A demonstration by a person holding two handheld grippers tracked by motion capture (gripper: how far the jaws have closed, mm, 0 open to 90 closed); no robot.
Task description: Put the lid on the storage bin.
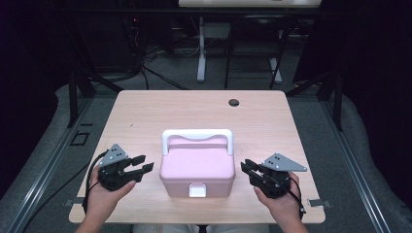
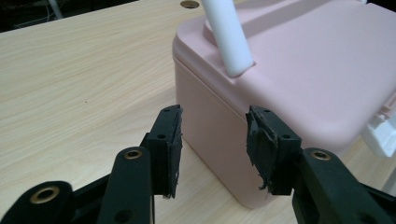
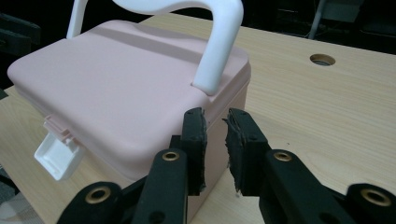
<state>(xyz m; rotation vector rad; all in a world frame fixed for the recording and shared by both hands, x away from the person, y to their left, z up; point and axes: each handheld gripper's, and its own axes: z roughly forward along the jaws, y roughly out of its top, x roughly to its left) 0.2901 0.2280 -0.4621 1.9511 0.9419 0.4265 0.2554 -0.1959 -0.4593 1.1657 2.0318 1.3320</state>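
Note:
A pink lidded box (image 1: 197, 167) with a raised white handle (image 1: 197, 136) and a white front latch (image 1: 197, 190) stands near the front middle of the wooden table (image 1: 145, 116). My left gripper (image 1: 145, 165) sits just left of the box, open, its tips close to the side wall. In the left gripper view the box (image 2: 303, 70) fills the right, and my left gripper (image 2: 214, 140) has nothing between its pads. My right gripper (image 1: 246, 166) rests just right of the box. Its own view shows my right gripper (image 3: 215, 147) with a narrow empty gap, beside the box's (image 3: 116, 93) corner.
A round cable hole (image 1: 234, 102) sits in the tabletop at the far side, right of centre. Behind the table stand a white desk leg (image 1: 200, 53) and dark frames on grey floor. The table's front edge (image 1: 194, 218) runs close under both hands.

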